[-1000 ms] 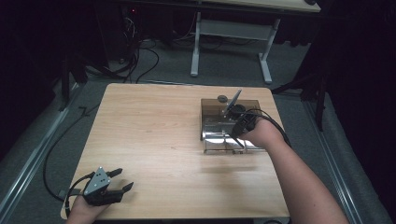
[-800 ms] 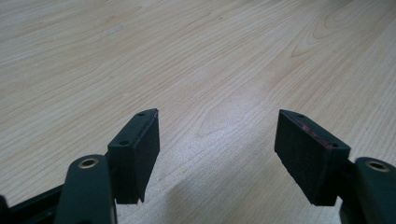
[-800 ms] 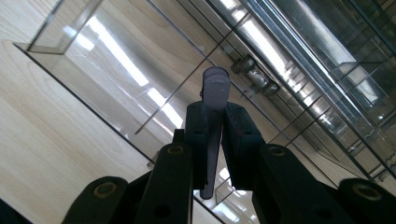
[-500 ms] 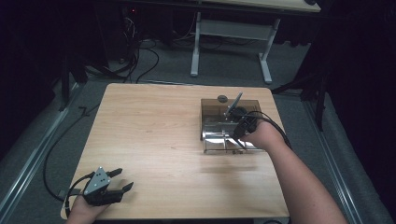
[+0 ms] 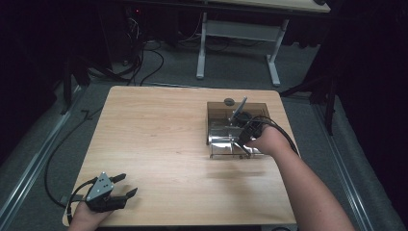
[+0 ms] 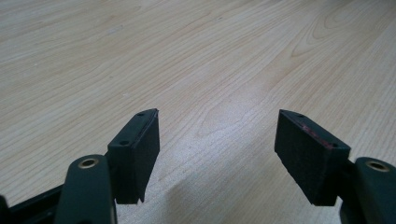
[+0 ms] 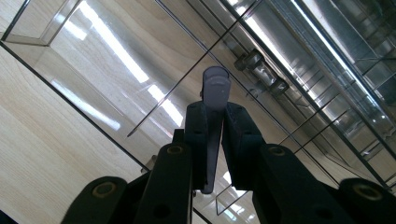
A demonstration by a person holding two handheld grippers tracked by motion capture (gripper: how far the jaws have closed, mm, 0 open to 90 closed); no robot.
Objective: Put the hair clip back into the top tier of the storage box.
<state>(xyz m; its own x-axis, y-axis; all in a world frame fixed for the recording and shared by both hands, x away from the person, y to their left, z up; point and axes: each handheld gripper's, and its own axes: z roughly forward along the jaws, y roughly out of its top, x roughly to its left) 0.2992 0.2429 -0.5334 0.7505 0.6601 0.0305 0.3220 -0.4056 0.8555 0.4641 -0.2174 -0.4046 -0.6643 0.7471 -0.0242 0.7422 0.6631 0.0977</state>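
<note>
A slim grey tool handle (image 7: 211,135), flat with a rounded end, is pinched between the 2 pads of the right gripper (image 7: 214,140), whose jaws stand nearly together on it. It hangs over the clear acrylic organizer tray (image 5: 215,129) near the table's (image 5: 154,139) far right corner, apparently lined up to go into one of the divided compartments. In the high view a grey strip (image 5: 238,109) juts above the tray. The left gripper (image 6: 217,154) rests at the near left corner, jaws wide apart and empty, likely parked out of the way.
</note>
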